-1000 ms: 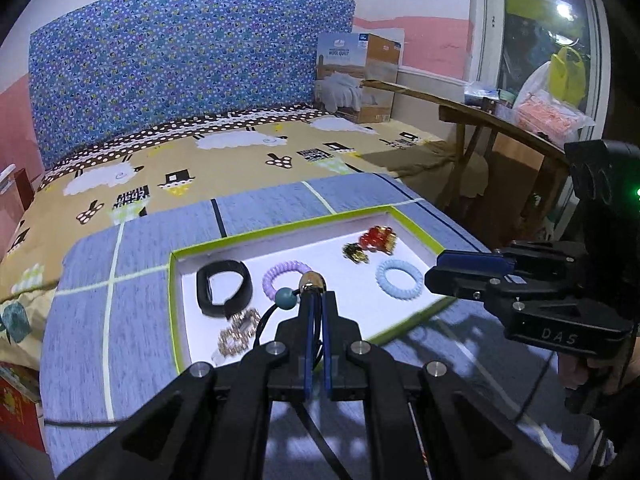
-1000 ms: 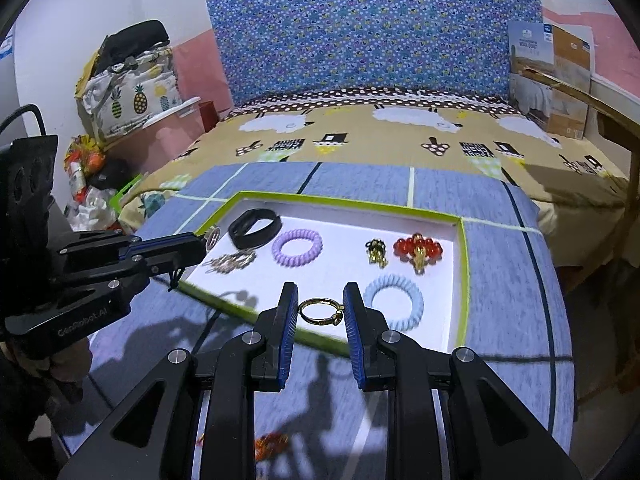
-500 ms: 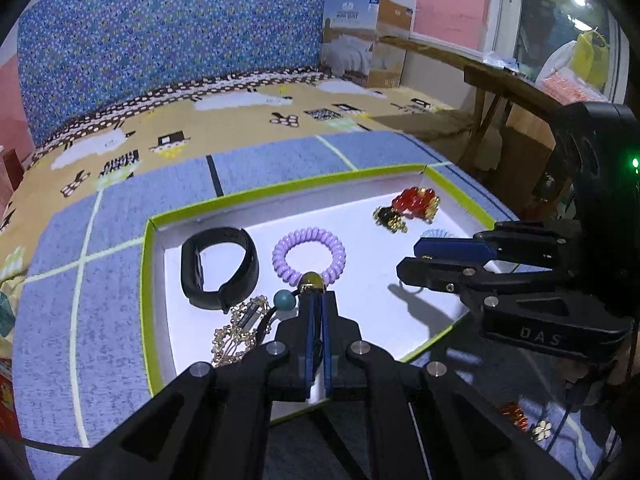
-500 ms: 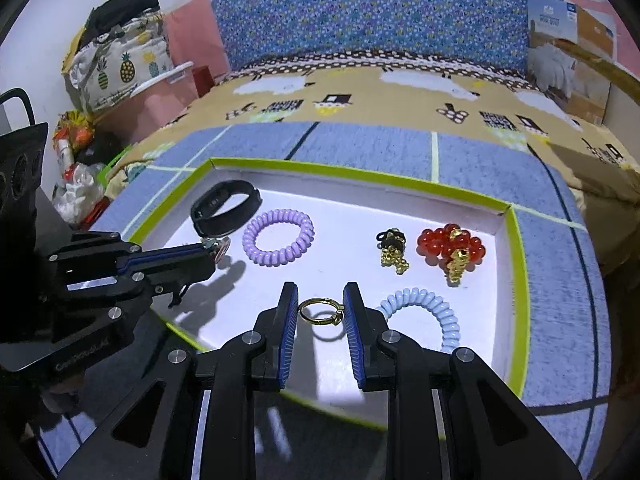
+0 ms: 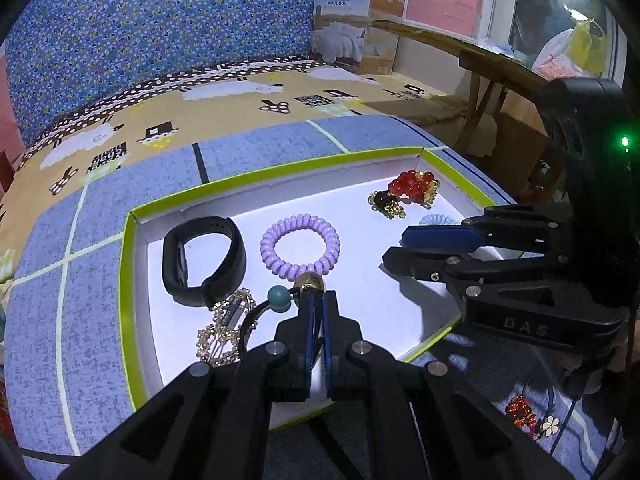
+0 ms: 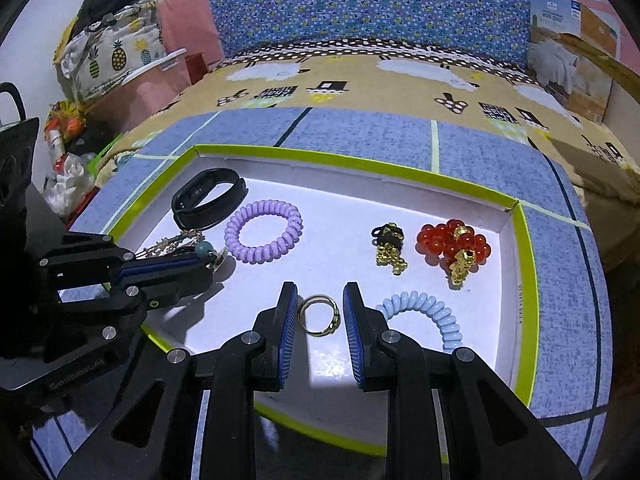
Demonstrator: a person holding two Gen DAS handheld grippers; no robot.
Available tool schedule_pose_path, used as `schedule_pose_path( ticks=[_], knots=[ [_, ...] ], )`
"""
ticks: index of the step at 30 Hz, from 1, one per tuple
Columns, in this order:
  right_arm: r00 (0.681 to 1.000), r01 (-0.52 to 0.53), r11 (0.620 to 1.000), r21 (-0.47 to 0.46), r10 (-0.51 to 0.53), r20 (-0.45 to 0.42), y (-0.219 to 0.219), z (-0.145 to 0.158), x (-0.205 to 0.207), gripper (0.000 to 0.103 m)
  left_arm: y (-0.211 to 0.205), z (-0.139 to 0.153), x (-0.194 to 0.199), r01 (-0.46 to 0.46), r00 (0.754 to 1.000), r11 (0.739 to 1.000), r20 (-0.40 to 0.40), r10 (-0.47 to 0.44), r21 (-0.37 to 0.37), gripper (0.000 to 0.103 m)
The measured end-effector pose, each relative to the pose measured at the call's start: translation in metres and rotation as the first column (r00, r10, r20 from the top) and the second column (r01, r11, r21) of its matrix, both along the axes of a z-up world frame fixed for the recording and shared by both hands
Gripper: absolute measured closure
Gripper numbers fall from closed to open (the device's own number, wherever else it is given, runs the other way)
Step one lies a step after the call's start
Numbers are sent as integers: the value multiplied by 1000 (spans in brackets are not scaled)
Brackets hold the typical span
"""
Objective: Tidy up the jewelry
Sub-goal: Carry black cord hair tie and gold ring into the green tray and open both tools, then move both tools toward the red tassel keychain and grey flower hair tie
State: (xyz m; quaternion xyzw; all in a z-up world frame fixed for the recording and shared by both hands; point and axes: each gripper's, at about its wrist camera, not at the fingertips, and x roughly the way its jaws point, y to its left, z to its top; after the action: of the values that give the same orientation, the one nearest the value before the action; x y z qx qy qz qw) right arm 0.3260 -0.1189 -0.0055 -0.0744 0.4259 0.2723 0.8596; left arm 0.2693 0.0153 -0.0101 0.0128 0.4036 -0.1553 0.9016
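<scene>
we hold the gold ring (image 6: 319, 315) flat between our right fingers (image 6: 290, 312), low over the tray (image 6: 529, 280) (left fingers (image 5: 306, 316) nearly shut, opening around a beaded hair tie (image 5: 280, 300)), pale blue coil (image 6: 424, 316) just right.

My left gripper (image 5: 316, 304) pinches a black cord carrying a teal bead (image 5: 278, 298) at ten o'clock of its tips and a gold bead (image 5: 310, 281) at twelve. The jaws are opening. Inside the green-rimmed tray (image 5: 127, 280), the black band (image 5: 204, 260) lies at ten o'clock, the purple coil (image 5: 300, 246) at twelve, my right gripper (image 5: 396, 248) at two.
</scene>
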Motion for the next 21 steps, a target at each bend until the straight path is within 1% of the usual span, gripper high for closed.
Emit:
schedule_pose_path(
  ticks=[4,8,9,15,21],
  knots=[
    [1000,9,1000,3,-9,3,-4,1,0,79,2,2,-2,-3,1000,1000,3,3,-8,97],
    [1000,17,1000,24,-18,20,-9,11,-4,77,6,8,-9,-12,1000,1000,17,13,-28,85],
    [999,18,999,35,-19,29,-11,15,-8,76,7,10,-11,-13,1000,999,23,14,-34,84],
    [997,30,997,73,-34,65,-24,35,-30,76,15,25,-35,-31,997,998,68,35,-54,84],
    [994,50,992,115,-61,94,-43,53,-70,76,19,40,-72,-41,992,995,114,51,-91,84]
  ],
)
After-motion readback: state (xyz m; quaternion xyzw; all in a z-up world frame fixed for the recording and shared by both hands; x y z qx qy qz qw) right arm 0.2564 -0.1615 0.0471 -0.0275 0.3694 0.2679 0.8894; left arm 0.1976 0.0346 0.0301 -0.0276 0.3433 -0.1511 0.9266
